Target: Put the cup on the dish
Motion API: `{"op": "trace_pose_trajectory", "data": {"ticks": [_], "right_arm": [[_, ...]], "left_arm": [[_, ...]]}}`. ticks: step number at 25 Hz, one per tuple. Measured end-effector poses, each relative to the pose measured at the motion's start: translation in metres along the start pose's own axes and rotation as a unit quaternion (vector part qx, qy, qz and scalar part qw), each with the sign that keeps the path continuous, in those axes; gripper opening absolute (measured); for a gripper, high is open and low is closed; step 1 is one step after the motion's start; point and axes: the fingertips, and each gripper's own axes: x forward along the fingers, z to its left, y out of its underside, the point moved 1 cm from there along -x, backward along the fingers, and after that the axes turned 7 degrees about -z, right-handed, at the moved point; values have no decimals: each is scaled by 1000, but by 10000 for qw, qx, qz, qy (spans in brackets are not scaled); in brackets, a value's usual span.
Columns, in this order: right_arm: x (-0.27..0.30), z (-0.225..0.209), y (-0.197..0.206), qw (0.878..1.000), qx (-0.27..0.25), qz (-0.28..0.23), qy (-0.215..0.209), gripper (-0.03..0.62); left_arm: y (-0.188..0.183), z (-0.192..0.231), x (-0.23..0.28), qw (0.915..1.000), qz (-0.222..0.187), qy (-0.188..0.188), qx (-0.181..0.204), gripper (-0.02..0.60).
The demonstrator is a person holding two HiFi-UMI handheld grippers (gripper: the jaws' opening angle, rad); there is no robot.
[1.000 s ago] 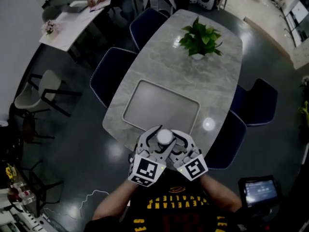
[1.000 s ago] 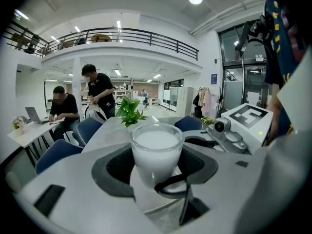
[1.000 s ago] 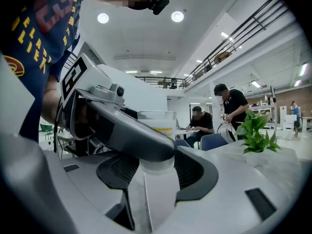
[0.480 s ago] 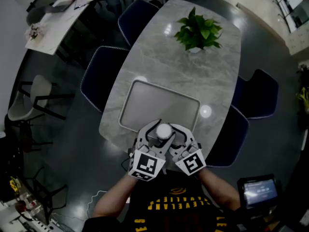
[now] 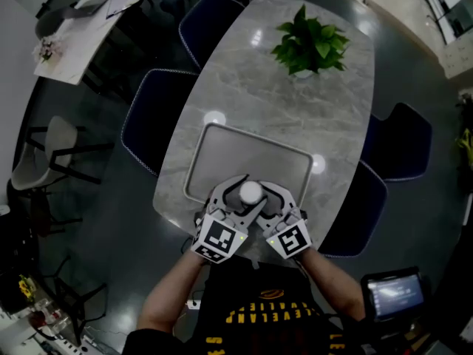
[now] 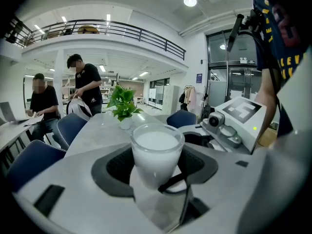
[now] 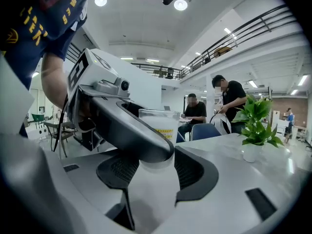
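Observation:
A white cup [image 5: 251, 192] stands upright at the near rim of the grey rectangular dish [image 5: 244, 150] on the marble table. My left gripper [image 5: 240, 191] is shut on the cup; in the left gripper view the cup [image 6: 157, 150] fills the gap between the dark pads [image 6: 114, 167]. My right gripper [image 5: 264, 192] comes in from the right at an angle, jaws wide. In the right gripper view the cup [image 7: 158, 121] sits between its jaws, partly hidden behind the left gripper's [image 7: 122, 116] jaw. The right gripper [image 6: 234, 121] also shows beside the cup in the left gripper view.
A potted plant [image 5: 310, 46] stands at the far end of the table [image 5: 295, 109]. Blue chairs [image 5: 159, 117] line both long sides. Two people are at a desk [image 5: 74, 32] at the far left. The table's near edge lies just under my grippers.
Both grippers and the cup have edged slightly forward to the dish's near rim. The head view has shifted a little. The jaws stand as before.

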Motion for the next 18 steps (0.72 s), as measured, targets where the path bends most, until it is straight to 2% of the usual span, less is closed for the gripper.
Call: {"op": "trace_pose_trajectory", "data": {"ticks": [6,18], "right_arm": [[11,-5,26,9997,-140,218,-44,233],[22,-13,73,9977,-77,680,-12,233]], "left_arm": [[28,5,13,9995,203,137,195,262],[70,15,39,9988,385,290,8,262]]}}
